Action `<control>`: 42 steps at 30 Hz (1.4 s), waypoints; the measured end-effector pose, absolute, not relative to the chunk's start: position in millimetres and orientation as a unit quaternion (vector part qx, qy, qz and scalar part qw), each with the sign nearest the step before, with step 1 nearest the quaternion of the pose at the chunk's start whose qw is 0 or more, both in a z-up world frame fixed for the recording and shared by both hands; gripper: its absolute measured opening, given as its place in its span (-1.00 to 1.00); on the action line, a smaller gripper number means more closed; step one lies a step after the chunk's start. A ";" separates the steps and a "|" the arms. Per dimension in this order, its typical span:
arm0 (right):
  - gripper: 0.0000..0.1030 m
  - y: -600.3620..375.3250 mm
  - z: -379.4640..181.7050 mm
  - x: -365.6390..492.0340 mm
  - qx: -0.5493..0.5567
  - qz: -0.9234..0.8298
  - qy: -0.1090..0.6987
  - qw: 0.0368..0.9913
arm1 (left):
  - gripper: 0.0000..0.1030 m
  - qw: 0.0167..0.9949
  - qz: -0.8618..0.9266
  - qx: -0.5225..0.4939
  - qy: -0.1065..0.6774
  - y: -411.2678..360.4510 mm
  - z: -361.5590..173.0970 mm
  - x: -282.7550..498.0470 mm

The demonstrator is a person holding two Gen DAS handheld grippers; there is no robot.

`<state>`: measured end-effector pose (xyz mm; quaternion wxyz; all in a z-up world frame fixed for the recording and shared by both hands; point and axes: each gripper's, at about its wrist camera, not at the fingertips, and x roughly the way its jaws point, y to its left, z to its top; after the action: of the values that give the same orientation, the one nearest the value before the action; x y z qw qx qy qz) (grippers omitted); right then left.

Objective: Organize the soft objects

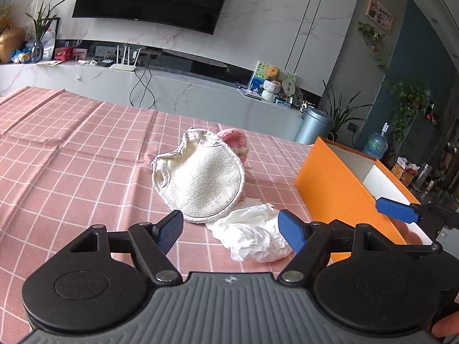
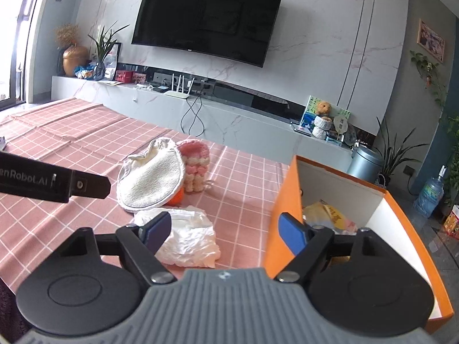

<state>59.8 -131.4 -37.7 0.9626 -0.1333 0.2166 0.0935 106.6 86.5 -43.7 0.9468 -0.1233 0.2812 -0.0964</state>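
Observation:
A round cream terry pouch (image 1: 200,183) lies on the pink checked tablecloth (image 1: 71,157), with a pink and cream knitted toy (image 1: 233,140) behind it and a crumpled white plastic bag (image 1: 252,235) in front. My left gripper (image 1: 231,230) is open and empty, just above the white bag. In the right wrist view the pouch (image 2: 152,180), the knitted toy (image 2: 195,169) and the white bag (image 2: 189,238) show left of an orange box (image 2: 282,200) holding a yellow soft item (image 2: 330,215). My right gripper (image 2: 223,232) is open and empty, straddling the box's left wall.
The orange box (image 1: 330,183) with white inner walls stands at the table's right edge. The right gripper's blue finger (image 1: 397,209) shows over the box. The left gripper's black arm (image 2: 54,183) crosses the left side. A TV console stands beyond the table.

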 end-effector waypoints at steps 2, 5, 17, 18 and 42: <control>0.37 -126.1 -42.2 65.1 -0.133 0.097 0.224 0.961 | 0.72 0.945 -0.095 -0.128 0.286 88.9 -48.1 109.9; 0.18 -120.3 -47.8 78.1 -0.131 0.104 0.238 0.957 | 0.72 0.941 -0.091 -0.134 0.298 91.9 -55.0 118.1; 0.03 -99.4 -60.9 159.1 -0.126 0.110 0.275 0.947 | 0.73 0.936 -0.074 -0.142 0.313 103.6 -58.7 175.8; 0.03 -98.7 -60.0 165.9 -0.116 0.110 0.276 0.948 | 0.73 0.937 -0.068 -0.142 0.311 107.6 -58.0 179.1; -0.95 -66.0 -71.0 194.2 -0.002 0.202 0.346 0.916 | 0.71 0.931 -0.014 -0.144 0.336 133.7 -54.5 139.2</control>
<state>194.2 -66.0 -71.0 0.9162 -0.0023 0.3458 0.2024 139.2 133.7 -54.5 0.9307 -0.1438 0.3359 -0.0144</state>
